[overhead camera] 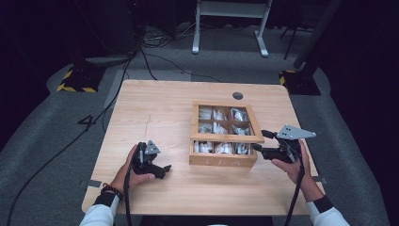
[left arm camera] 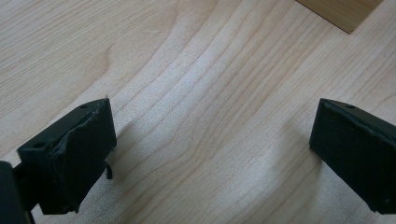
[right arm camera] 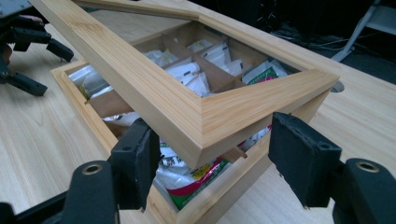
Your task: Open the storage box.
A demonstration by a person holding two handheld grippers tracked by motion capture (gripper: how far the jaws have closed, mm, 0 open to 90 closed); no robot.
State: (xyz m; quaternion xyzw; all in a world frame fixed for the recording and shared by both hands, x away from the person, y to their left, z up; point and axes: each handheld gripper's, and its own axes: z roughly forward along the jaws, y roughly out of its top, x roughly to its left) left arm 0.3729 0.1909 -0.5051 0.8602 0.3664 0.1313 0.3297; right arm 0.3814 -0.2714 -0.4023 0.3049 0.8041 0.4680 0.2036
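Note:
A wooden tea box (overhead camera: 223,160) with several compartments of tea packets (overhead camera: 220,127) stands right of the table's middle. Its framed lid (overhead camera: 227,137) is tilted, front edge raised off the box. My right gripper (overhead camera: 261,140) is at the lid's front right corner. In the right gripper view the lid (right arm camera: 140,70) corner sits between the two pads of my right gripper (right arm camera: 219,155), which press its two sides above the box (right arm camera: 224,198) and packets (right arm camera: 187,179). My left gripper (overhead camera: 163,171) rests on the table to the box's left. It (left arm camera: 210,149) is open over bare wood.
The light wood table (overhead camera: 160,113) has a round cable hole (overhead camera: 237,95) behind the box. Its front edge is near both hands. Beyond the table are a white stand (overhead camera: 230,19), black cables on the grey floor (overhead camera: 141,56) and yellow-striped bases (overhead camera: 75,80).

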